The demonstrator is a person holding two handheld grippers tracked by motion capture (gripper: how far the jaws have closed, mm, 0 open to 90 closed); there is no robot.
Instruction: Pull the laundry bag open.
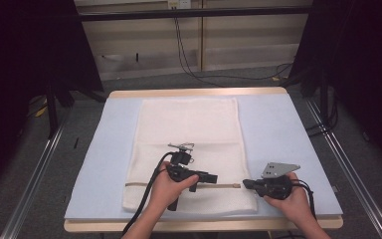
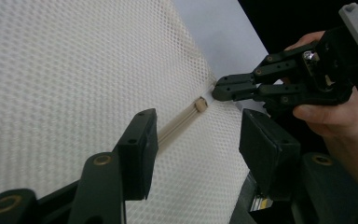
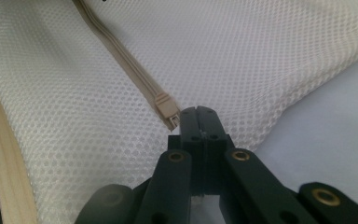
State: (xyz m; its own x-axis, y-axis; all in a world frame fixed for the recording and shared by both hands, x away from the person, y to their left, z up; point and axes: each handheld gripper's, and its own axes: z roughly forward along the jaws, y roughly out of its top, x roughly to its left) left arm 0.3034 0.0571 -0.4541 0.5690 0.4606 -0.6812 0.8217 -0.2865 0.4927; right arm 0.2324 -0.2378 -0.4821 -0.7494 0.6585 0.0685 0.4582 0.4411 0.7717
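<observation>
White mesh laundry bag (image 1: 189, 149) lies flat on the pale blue table mat (image 1: 278, 129). Near its front edge, the right gripper (image 3: 196, 114) is pressed together on the mesh beside the beige zipper slider (image 3: 167, 108). The left gripper (image 2: 196, 135), jaws spread, straddles the zip line; next it likely must close on the slider.

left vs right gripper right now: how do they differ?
The left gripper has its jaws apart, straddling the beige zipper without pressing it; the right gripper has its jaws shut at the mesh bag's edge, beside the zipper's end. The left sits over the bag; the right sits at its side edge. Both are black, hand-held and aimed at the zipper line.
</observation>
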